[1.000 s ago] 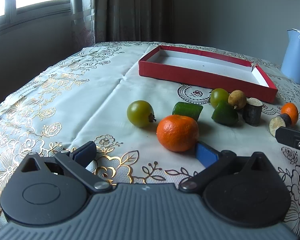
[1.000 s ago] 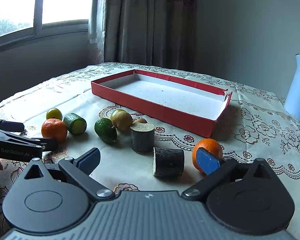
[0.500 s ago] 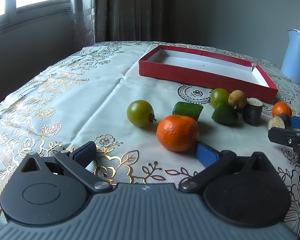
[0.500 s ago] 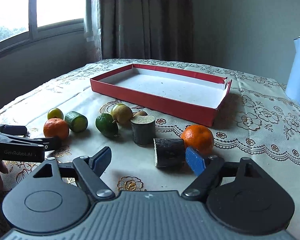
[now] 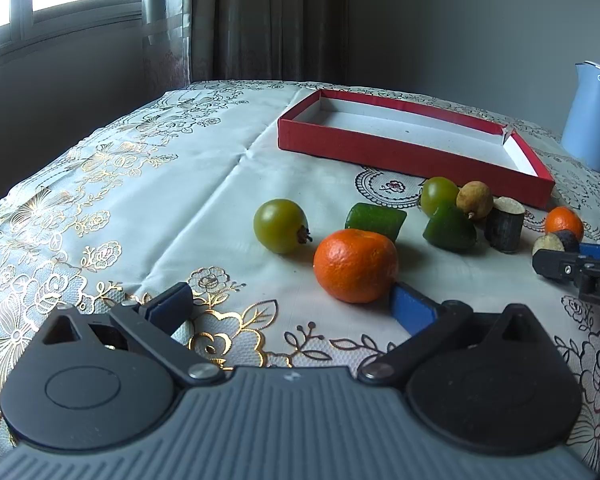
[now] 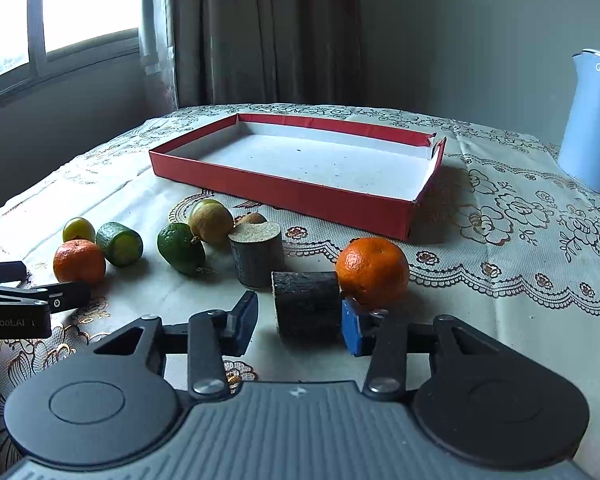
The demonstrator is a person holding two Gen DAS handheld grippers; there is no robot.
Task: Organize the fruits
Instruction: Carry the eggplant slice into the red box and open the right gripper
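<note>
An empty red box [image 6: 300, 168] lies at the back of the table; it also shows in the left wrist view [image 5: 412, 142]. My right gripper [image 6: 298, 326] is open, its blue pads either side of a dark lying cane piece [image 6: 306, 304]; an orange [image 6: 372, 272] sits just beyond the right pad. My left gripper [image 5: 292, 308] is open and empty, its right pad next to a bigger orange [image 5: 356, 266]. A green tomato [image 5: 280, 226], green cucumber pieces [image 5: 376, 220] and an upright cane piece [image 6: 256, 254] lie between.
A blue kettle [image 6: 592, 120] stands at the back right. A brown longan [image 5: 474, 200] and another green fruit [image 5: 438, 194] lie near the box front. The table's left edge drops off toward the window and curtain.
My right gripper has moved forward and narrowed around the lying cane piece. My left gripper and the fruits near it have stayed put.
</note>
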